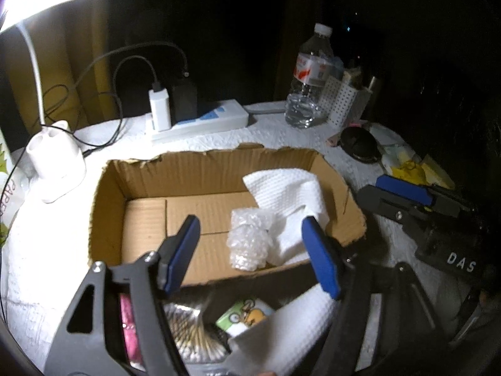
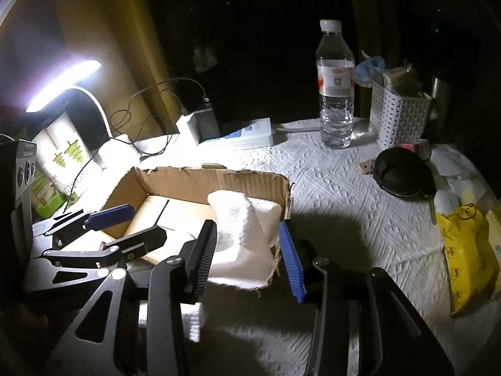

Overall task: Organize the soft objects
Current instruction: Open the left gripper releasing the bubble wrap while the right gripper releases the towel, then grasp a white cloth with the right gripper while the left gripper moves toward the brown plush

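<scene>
An open cardboard box (image 1: 194,169) sits mid-table and holds a folded white paper towel (image 1: 288,194) and a wad of bubble wrap (image 1: 247,241). My left gripper (image 1: 253,257) is open and empty, just above the box's near wall, its fingers either side of the bubble wrap. In the right wrist view the box (image 2: 219,181) shows the towel (image 2: 241,219). My right gripper (image 2: 247,257) is open and empty at the box's near right corner. The left gripper (image 2: 125,222) appears there at the left, open. The right gripper (image 1: 404,194) lies right of the box.
A desk lamp base (image 1: 56,163), a power strip with charger (image 1: 200,119), a water bottle (image 2: 335,94) and a white basket (image 2: 397,119) stand behind. A black round pouch (image 2: 400,172) and yellow packet (image 2: 466,250) lie at right. Small packets (image 1: 244,316) lie before the box.
</scene>
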The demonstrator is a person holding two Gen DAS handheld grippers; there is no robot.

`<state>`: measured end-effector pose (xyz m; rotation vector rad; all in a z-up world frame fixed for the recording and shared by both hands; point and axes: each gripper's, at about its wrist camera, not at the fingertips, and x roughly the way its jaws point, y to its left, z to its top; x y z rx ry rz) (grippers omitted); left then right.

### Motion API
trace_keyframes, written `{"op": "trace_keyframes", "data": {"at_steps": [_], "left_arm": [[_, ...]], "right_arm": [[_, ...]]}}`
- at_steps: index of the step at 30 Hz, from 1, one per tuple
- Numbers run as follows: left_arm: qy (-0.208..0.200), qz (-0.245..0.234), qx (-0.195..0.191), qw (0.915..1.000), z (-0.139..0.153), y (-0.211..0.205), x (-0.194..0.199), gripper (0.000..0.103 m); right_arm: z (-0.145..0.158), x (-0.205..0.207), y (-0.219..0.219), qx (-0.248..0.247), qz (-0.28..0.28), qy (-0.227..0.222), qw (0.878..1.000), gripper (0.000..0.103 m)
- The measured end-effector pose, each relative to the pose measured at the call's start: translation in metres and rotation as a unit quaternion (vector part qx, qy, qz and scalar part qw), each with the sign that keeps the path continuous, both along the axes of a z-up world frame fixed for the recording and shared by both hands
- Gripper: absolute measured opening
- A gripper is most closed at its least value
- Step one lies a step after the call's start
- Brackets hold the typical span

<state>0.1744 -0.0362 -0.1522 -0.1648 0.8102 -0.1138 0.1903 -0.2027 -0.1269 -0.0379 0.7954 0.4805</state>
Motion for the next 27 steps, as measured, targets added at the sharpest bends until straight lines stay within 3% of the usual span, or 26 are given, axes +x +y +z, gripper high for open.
{"op": "trace_keyframes", "data": {"at_steps": [9,13,27], "left_arm": [[-0.014,0.012,-0.011,0.9998,0.013,0.021,-0.036,0.074],[-0.017,0.022,-0.022,0.9994,0.016,0.033,-0.05,0.087],[-0.008,0.045,-0.027,0.9986,0.0,0.067,-0.095,0.087]], "right_arm": [[0.011,-0.029,0.009,-0.002,0.006,-0.01,1.0,0.053],[0.011,-0.041,0.015,-0.007,0.012,-0.01,1.0,0.054],[-0.015,-0.071,0.042,-0.025,0.021,0.019,0.999,0.061]]}}
